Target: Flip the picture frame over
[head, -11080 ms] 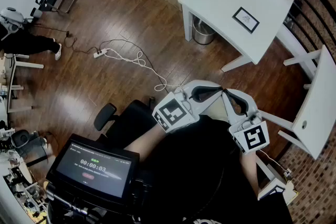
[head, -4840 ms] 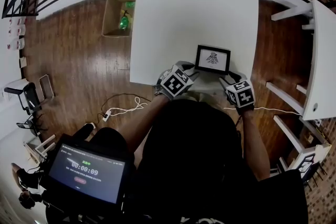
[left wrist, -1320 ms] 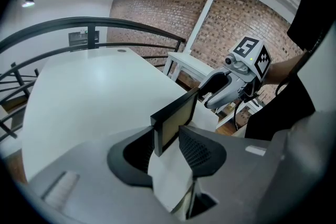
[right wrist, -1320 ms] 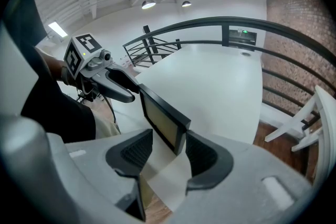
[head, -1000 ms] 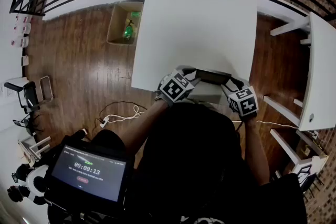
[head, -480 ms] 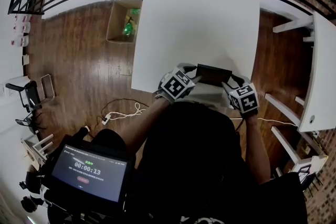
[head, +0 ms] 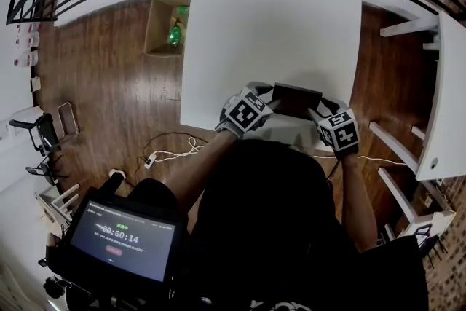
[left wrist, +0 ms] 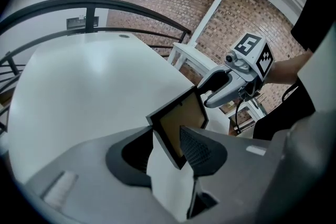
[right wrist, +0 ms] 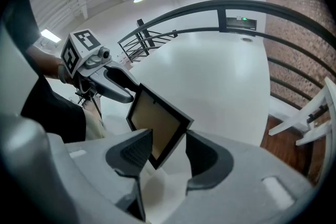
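White bench [head: 269, 11] under both tools, head view. A black rectangular picture frame [head: 295, 100] lies dark side up, between the left tool [head: 266, 100] and the right tool [head: 317, 111], one tool at each short end.

Left gripper view: the left tool's jaws are wide apart and opening. The picture frame's near corner sits in the gap, and one finger [left wrist: 197, 147] overlaps the brown backing board. The frame runs tilted ahead of the jaws towards the right tool at its far end.

Right gripper view: the right tool's jaws also stand apart, with the opposite corner between them. The inner finger [right wrist: 137, 150] crosses the backing and the outer fingertip is at the frame's edge. Bench shows between the frame and that finger lower down, so it is a loose fit, not a clamp.
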